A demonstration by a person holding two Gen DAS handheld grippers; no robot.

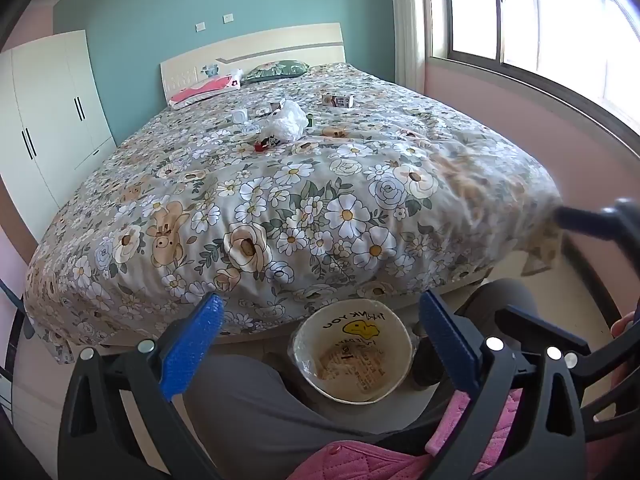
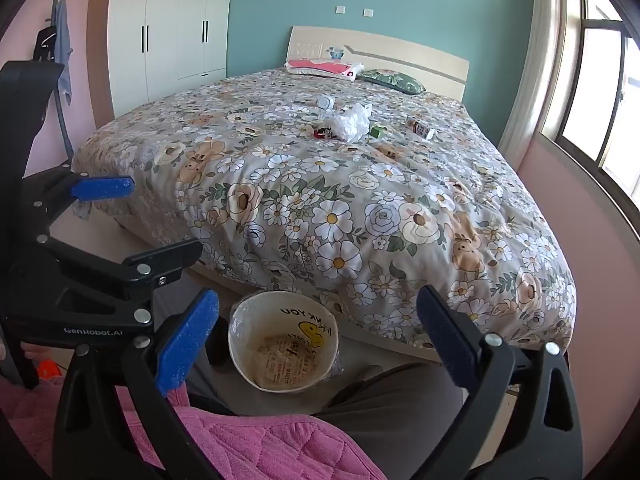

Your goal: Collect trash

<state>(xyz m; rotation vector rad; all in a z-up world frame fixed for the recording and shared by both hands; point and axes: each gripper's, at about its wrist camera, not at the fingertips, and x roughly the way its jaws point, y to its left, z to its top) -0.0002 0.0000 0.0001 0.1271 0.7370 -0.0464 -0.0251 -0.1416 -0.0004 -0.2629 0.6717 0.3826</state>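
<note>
The trash lies on the middle of the floral bed: a crumpled white plastic bag (image 1: 286,120) (image 2: 350,122), a small printed carton (image 1: 338,100) (image 2: 420,128), a green box (image 1: 311,120) (image 2: 378,131), a red wrapper (image 1: 264,145) (image 2: 322,133) and a white round container (image 1: 240,117) (image 2: 326,102). On the floor at the bed's foot stands a bag-lined bin (image 1: 316,332) (image 2: 248,320) with a smiley print. My left gripper (image 1: 320,300) (image 2: 166,216) and right gripper (image 2: 318,294) hang open above the bin, far from the trash, with nothing between their fingers.
A white wardrobe (image 1: 52,120) (image 2: 172,32) stands left of the bed. A window (image 1: 540,20) and a pink wall run along its right side. Two pillows (image 2: 324,66) lie by the headboard. The person's grey trouser legs (image 1: 248,400) and pink quilted top (image 2: 260,448) fill the foreground.
</note>
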